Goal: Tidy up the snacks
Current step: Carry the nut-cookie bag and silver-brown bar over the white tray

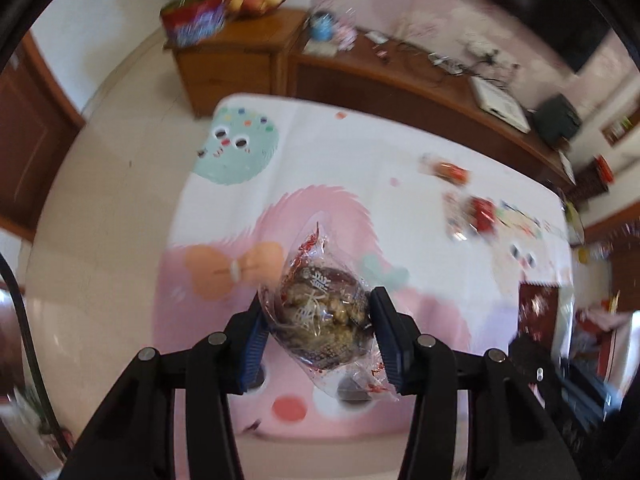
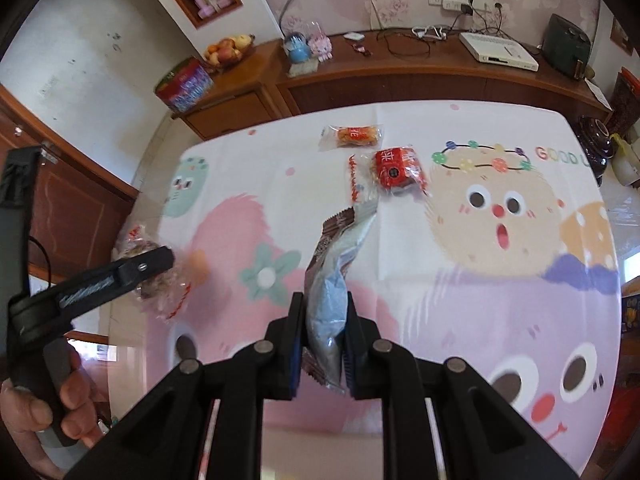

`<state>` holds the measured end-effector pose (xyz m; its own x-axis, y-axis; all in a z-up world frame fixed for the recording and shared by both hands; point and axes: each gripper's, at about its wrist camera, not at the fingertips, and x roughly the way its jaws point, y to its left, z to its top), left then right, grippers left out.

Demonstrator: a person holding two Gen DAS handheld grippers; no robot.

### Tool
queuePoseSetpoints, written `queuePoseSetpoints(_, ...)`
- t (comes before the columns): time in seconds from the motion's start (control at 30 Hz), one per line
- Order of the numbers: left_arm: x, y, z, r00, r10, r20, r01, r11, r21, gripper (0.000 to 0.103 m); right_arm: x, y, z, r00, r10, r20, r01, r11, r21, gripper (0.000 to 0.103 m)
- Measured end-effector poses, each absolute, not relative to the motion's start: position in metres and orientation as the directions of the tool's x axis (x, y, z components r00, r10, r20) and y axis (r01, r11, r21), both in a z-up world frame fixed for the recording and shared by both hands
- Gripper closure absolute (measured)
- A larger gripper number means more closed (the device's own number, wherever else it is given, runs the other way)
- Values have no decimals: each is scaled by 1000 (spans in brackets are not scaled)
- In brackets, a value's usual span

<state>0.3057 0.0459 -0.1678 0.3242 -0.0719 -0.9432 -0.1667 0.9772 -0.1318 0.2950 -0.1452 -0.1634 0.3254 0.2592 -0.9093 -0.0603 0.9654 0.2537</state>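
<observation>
My left gripper (image 1: 318,312) is shut on a brown round snack in a clear wrapper (image 1: 324,316), held above the cartoon-print tablecloth (image 1: 320,168). The same gripper and snack (image 2: 160,276) show at the left of the right wrist view, over the table's left edge. My right gripper (image 2: 323,320) is shut on a silver-and-brown snack packet (image 2: 330,280), held upright above the cloth. On the cloth farther back lie an orange snack pack (image 2: 352,136), a red-wrapped snack (image 2: 396,170) and a clear wrapper with red print (image 2: 360,180).
A wooden sideboard (image 2: 400,76) runs behind the table with cables, a white box, a fruit bowl (image 2: 228,50) and a red tin (image 2: 184,84). A brown door (image 2: 72,208) stands at the left. Dark jars (image 2: 596,136) stand at the right.
</observation>
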Motion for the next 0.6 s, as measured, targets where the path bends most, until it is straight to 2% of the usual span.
queuePoseSetpoints(0.3,198,54,-94,393,-70,-917,-76,991,-109,55,205,-148,-111,351,270,-897,-160,961,226,87)
queuePoseSetpoints(0.6,117,30,-76,403,-78,-912,-16,996,-92,55,122,-148,-81,358,229,-905,-246,958,145,87)
